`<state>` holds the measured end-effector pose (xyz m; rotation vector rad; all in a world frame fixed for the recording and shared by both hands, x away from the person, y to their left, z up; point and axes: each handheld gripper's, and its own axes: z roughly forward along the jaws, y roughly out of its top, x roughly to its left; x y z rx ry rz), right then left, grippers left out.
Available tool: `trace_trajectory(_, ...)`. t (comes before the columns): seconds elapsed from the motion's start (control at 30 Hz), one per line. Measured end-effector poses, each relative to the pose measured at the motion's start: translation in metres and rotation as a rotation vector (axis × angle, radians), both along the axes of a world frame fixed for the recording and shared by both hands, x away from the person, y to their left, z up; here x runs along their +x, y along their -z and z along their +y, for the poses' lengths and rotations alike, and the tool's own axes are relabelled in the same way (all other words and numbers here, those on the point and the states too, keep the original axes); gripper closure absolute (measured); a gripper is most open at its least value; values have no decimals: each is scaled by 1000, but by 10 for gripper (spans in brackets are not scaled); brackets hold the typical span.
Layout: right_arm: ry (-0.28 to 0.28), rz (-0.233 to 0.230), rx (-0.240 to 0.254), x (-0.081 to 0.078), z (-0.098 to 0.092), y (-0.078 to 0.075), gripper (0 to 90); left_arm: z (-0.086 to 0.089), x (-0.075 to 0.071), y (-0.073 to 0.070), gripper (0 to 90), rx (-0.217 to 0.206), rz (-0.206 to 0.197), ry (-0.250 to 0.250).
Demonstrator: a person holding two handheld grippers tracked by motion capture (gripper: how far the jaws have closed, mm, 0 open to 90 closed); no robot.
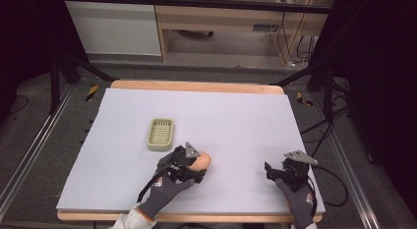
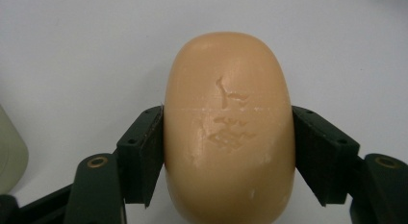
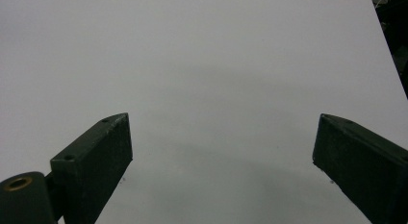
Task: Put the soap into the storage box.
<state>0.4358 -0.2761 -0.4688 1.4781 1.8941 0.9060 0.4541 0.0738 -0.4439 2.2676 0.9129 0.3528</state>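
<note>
The left gripper (image 2: 226, 156) is clamped on a peach-coloured bar of soap (image 2: 230, 132), one black jaw pressed flat against each long side of the bar; the rounded far end of the soap projects well beyond the jaw tips, and scuffed marks show on its upper face. In the high view the left gripper (image 1: 196, 167) is carried by a gloved left hand (image 1: 164, 189) whose forearm enters from the near edge of the table and angles forward and to the right, with the soap (image 1: 203, 160) at the gripper's forward end. Beyond and to the left of this gripper, apart from it, a pale green slatted soap dish (image 1: 161, 133) lies on the white table cover (image 1: 236, 116). The right gripper (image 3: 221, 152) has its jaws spread wide with nothing between them, facing bare white cover. In the high view the right gripper (image 1: 275, 172) sits low at the near right of the table, held by a gloved right hand (image 1: 300, 197) coming in from the near edge, well apart from the soap.
</note>
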Motion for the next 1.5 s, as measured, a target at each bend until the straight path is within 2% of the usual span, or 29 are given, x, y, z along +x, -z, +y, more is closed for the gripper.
trace_trajectory(0.2, -1, -1, 1, 0, 0, 0, 70, 6, -1, -6, 318, -3, -13, -12)
trace_trajectory(0.83, 3, -5, 4, -1, 0, -1, 70, 33, 3, -27, 319, -57, -45, -59)
trace_trajectory(1.5, 2, -4, 5, -1, 0, -1, 69, 53, 8, -41, 319, -104, -71, -112)
